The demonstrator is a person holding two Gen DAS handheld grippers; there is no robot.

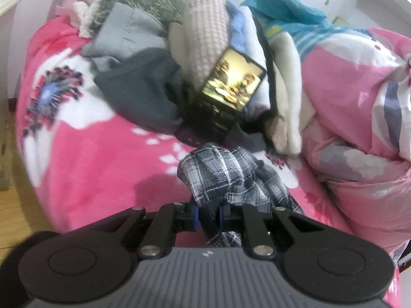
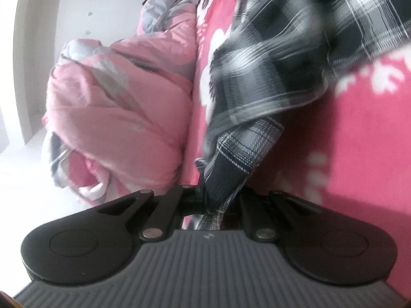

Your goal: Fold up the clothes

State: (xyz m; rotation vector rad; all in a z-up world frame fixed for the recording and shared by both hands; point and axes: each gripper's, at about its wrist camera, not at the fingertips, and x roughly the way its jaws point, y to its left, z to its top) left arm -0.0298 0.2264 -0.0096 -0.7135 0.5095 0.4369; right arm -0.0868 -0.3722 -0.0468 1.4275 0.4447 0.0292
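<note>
Two grippers are each pinching the same black, grey and white plaid cloth garment (image 1: 231, 177). Seen from the left wrist, the left gripper (image 1: 207, 211) is holding its blue-padded fingers (image 1: 195, 211) narrow, clamping a bunched fold of the plaid fabric that is rising toward twelve o'clock and spilling toward four o'clock. Seen from the right wrist, the right gripper (image 2: 214, 200) is keeping its jaws almost fully together on a twisted corner of the plaid garment (image 2: 282, 59), which is stretching taut from the fingers toward one o'clock.

Beneath the garment a bright pink fleece blanket with white flowers (image 1: 97, 159) is covering the bed. Beyond the cloth at twelve o'clock in the left view, a black phone with a lit screen (image 1: 235, 77) is leaning against a heap of clothes: a dark grey garment (image 1: 138, 89) at eleven o'clock, a pale pink knitted piece (image 1: 210, 36) just above the phone, and a teal fabric (image 1: 282, 7) at one o'clock. A bundled pale pink quilt with grey and white patches (image 1: 359, 118) is lying at three o'clock there; in the right view the same quilt (image 2: 123, 118) is sitting at ten o'clock, touching the blanket (image 2: 359, 133) along its edge.
</note>
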